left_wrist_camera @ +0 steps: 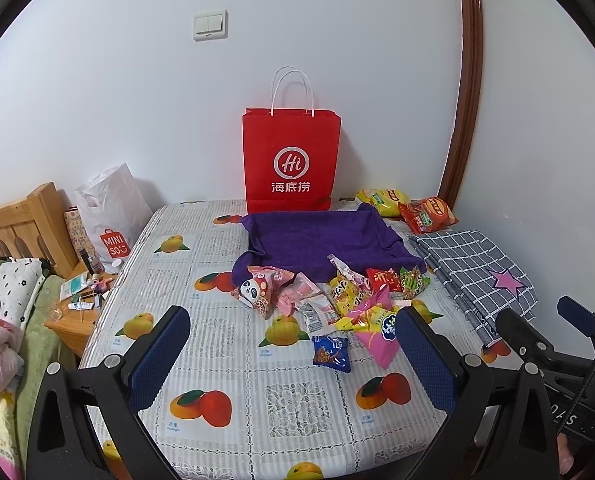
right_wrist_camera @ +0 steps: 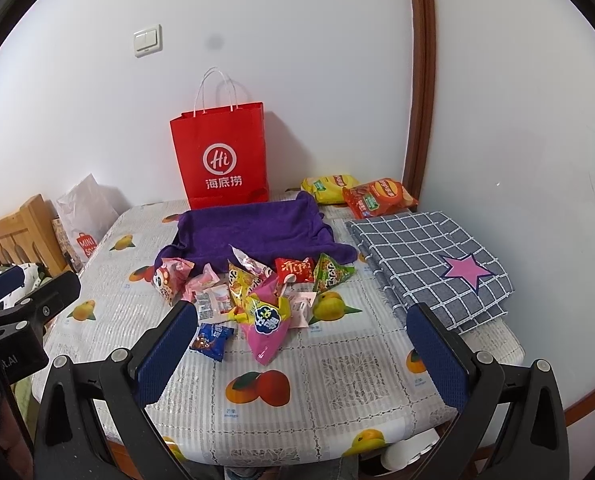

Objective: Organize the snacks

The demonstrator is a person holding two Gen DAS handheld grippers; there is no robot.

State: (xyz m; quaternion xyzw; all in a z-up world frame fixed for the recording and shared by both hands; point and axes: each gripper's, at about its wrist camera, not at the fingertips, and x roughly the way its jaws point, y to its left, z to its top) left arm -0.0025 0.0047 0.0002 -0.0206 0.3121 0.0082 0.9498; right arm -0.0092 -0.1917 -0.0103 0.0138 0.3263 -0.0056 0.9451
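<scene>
A heap of small snack packets (left_wrist_camera: 329, 298) (right_wrist_camera: 253, 288) lies mid-table, in front of a purple towel (left_wrist_camera: 317, 240) (right_wrist_camera: 253, 228). A blue packet (left_wrist_camera: 331, 352) (right_wrist_camera: 211, 338) and a pink pouch (left_wrist_camera: 377, 328) (right_wrist_camera: 267, 328) lie nearest. Two chip bags, yellow (left_wrist_camera: 381, 200) (right_wrist_camera: 327, 186) and red (left_wrist_camera: 429, 212) (right_wrist_camera: 377, 196), sit at the back right. A red paper bag (left_wrist_camera: 291, 160) (right_wrist_camera: 221, 160) stands against the wall. My left gripper (left_wrist_camera: 297, 360) is open above the table's near part, holding nothing. My right gripper (right_wrist_camera: 301, 354) is open too, just short of the pink pouch.
A folded grey checked cloth (left_wrist_camera: 473, 272) (right_wrist_camera: 429, 256) with a pink star covers the table's right side. Left of the table (left_wrist_camera: 217, 380) stand a white shop bag (left_wrist_camera: 111, 216), a cluttered wooden nightstand (left_wrist_camera: 73, 320) and a bed. The wall is close behind.
</scene>
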